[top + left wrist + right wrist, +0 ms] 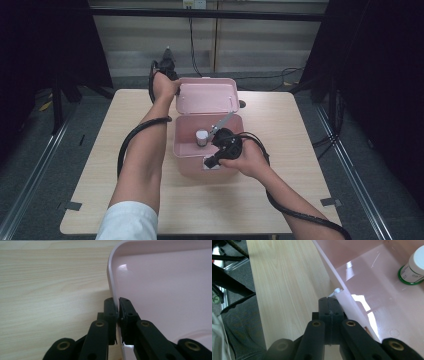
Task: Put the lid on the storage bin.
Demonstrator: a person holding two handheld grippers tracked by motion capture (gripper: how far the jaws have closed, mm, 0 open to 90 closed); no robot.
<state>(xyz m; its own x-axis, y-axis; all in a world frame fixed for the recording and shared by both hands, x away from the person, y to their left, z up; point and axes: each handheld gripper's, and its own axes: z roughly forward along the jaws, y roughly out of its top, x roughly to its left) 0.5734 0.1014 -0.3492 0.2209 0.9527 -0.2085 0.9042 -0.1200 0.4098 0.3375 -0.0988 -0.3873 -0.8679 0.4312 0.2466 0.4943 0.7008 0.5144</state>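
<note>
Left gripper view: left tongs (117, 305) pinch lid (165, 285) rim.

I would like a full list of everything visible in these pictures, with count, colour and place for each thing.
table: one, light wood, centre of the high view
box: one, pink, open, middle of the table
lid: one, pink, raised at the box's far side
small bottle: one, white cap, label with green ring at its base, standing inside the box
scissors: one pair, metal blades, at the box beside the right gripper; what holds them is unclear
left gripper: one, black, fingers shut on the lid's edge
right gripper: one, black, fingers shut, at the box's near wall
forearms: two, bare, entering from the bottom; a white sleeve on the left
</note>
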